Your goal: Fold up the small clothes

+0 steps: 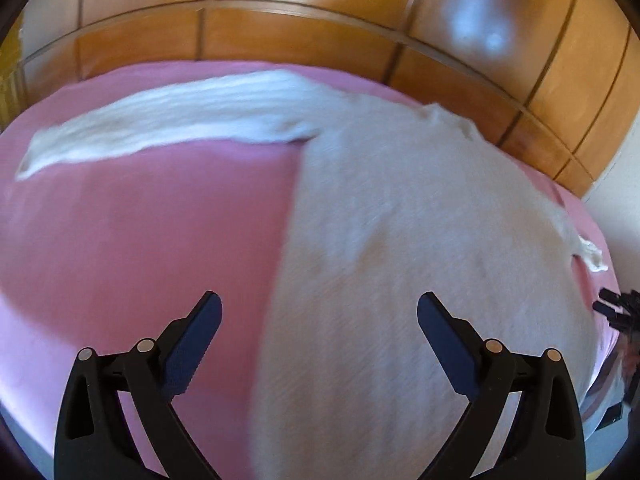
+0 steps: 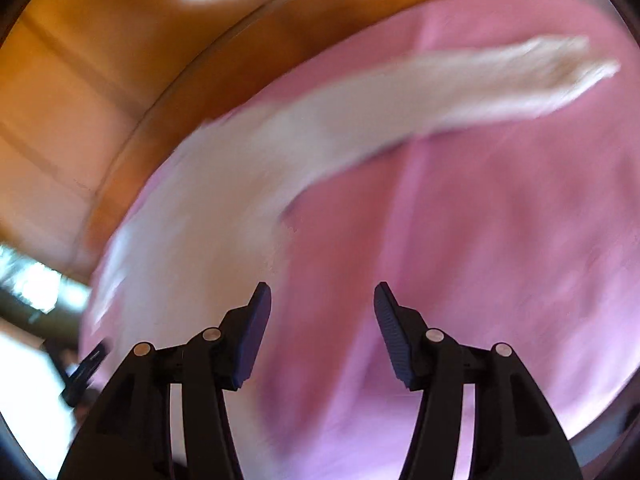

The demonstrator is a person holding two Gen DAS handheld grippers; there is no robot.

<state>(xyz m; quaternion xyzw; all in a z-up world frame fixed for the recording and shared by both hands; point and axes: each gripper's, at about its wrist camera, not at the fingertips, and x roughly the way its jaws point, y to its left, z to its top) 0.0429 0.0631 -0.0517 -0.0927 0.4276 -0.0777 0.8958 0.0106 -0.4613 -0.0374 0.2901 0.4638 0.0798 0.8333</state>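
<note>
Flat on the pink bed cover lay a pale cream sweater, knit, its body spread wide and smooth. One long sleeve ran out sideways across the cover, away from the body, roughly straight, cuff at the far end. A second sleeve trailed off the other side toward the bed's edge; its cuff looked frayed or ribbed, too blurred to tell which. From the right wrist view the same garment showed as a smeared pale shape, one sleeve reaching out over the pink.

Left gripper hung above the sweater's lower body, jaws spread wide, nothing between them, pads clear of the cloth. Right gripper hung over the line where sweater edge met bare cover, jaws parted to a middling gap, also empty.

Behind the bed stood a wooden panelled wall, orange-brown, with a bright glare spot on it. Both views were motion-blurred, the right one heavily. Part of the other black tool showed at the left view's right edge.
</note>
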